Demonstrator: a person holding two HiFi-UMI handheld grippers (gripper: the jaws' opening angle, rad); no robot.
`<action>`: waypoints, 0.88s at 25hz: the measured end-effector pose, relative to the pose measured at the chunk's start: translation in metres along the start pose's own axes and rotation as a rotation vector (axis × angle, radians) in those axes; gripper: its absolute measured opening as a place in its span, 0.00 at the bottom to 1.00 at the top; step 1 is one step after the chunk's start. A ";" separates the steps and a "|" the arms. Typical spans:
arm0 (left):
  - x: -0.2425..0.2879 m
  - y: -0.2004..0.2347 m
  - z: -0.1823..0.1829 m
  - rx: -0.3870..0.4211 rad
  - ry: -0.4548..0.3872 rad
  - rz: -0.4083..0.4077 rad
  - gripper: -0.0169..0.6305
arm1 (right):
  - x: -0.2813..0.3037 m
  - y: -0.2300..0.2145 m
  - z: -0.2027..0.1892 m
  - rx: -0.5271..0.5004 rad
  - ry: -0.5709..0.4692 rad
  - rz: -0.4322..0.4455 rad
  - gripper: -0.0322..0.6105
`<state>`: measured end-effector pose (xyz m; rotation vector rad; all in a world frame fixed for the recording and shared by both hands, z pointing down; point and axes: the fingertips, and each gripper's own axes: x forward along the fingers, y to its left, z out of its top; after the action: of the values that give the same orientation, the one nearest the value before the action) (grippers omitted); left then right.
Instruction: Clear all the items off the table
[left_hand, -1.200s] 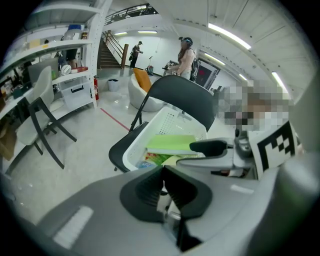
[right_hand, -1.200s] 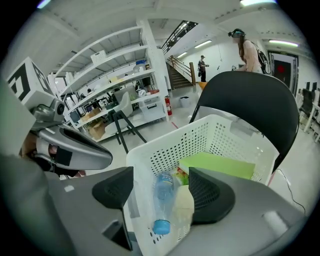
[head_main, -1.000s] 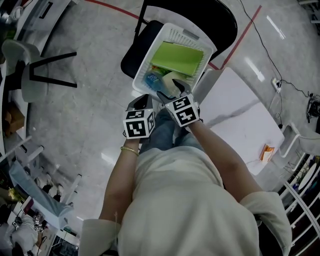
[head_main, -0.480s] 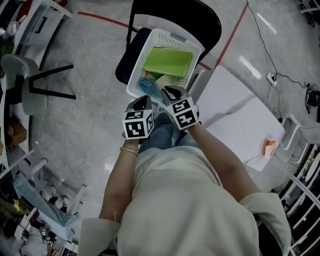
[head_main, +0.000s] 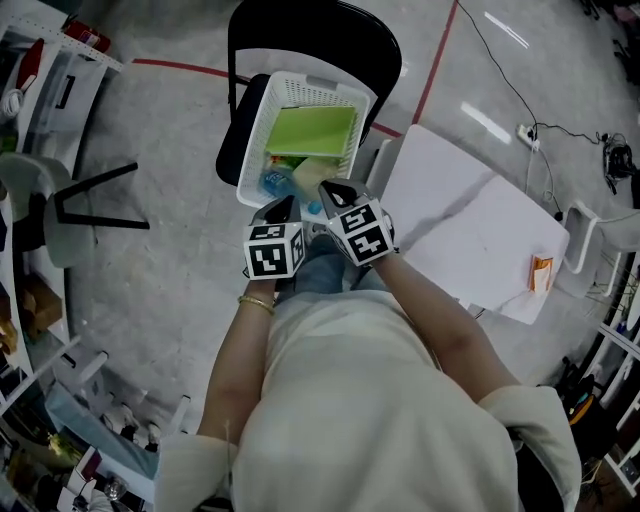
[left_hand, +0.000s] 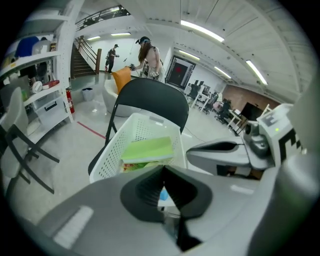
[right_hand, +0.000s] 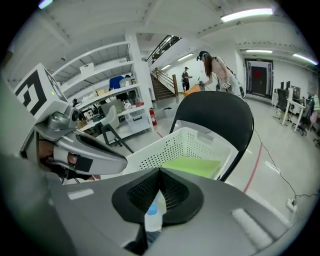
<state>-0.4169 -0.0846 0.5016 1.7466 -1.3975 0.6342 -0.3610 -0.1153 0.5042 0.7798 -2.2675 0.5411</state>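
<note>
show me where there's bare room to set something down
Free: the white table, bare from beside the white basket across to the small orange item at its far edge. Crowded: the basket, with a green folder over other items.

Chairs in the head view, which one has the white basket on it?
The black chair, straight ahead; the pale chair stands apart at the left.
</note>
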 end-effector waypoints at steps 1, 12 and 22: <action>0.001 -0.005 0.001 0.006 0.004 -0.016 0.04 | -0.004 -0.002 0.000 0.013 -0.009 -0.005 0.05; 0.011 -0.051 0.016 0.086 0.017 -0.095 0.04 | -0.045 -0.028 -0.014 0.114 -0.063 -0.091 0.05; 0.022 -0.107 0.014 0.219 0.060 -0.195 0.04 | -0.089 -0.061 -0.043 0.224 -0.089 -0.213 0.05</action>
<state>-0.3097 -0.1006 0.4824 1.9898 -1.1334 0.7470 -0.2476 -0.1024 0.4803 1.1627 -2.1920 0.6780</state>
